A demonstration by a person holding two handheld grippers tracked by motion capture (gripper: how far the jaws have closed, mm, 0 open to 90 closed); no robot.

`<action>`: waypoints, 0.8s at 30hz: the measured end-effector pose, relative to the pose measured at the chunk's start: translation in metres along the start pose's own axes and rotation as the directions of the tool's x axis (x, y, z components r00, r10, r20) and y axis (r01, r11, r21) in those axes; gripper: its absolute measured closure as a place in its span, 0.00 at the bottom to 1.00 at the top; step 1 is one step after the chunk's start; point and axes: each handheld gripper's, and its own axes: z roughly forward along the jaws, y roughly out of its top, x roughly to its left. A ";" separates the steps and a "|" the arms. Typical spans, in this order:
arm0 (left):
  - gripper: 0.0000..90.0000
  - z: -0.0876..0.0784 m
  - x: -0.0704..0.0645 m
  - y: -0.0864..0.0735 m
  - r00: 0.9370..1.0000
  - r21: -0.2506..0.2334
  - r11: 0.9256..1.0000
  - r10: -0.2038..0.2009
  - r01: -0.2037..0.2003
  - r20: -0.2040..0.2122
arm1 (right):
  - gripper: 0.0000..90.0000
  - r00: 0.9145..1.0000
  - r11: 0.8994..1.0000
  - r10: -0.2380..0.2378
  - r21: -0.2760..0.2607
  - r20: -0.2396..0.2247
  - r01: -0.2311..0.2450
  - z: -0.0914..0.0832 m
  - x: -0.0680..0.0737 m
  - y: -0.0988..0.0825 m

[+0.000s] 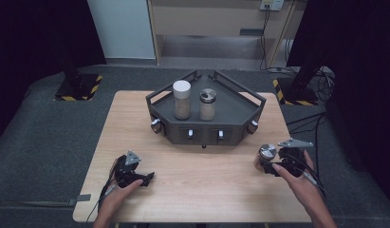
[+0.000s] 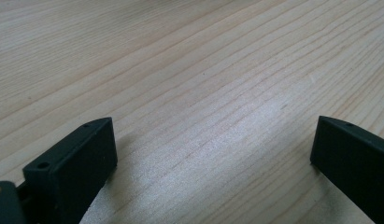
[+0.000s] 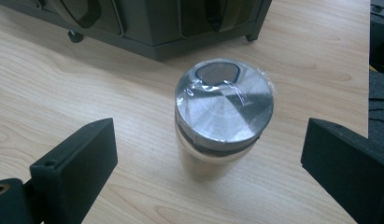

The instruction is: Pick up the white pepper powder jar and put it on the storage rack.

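Two jars on rack [image 1: 240, 124], light wood table [image 1: 192, 190], dark carpet [image 1: 41, 142] rm.

This looks like a lab or test room set up for recording. A plain wooden desk [image 1: 192, 190] stands on grey carpet between black curtains, with stand bases edged in yellow-black hazard tape [image 1: 78, 88], loose cables [image 1: 320, 80] and a wall socket [image 1: 272, 4] behind.

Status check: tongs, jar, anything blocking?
Left tongs open over bare table. Right tongs open around steel-lid jar, not gripping. Path to rack looks clear.
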 end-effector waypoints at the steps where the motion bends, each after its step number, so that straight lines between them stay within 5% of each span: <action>1: 0.00 0.000 0.000 0.000 1.000 0.000 1.000 0.000 0.000 0.000 | 0.04 1.000 1.000 0.001 0.002 0.000 -0.001 0.000 0.000 -0.001; 24: 0.00 0.000 0.000 0.000 1.000 0.000 1.000 0.000 0.000 0.000 | 0.04 0.999 0.999 0.037 0.021 -0.004 -0.037 0.011 -0.005 -0.018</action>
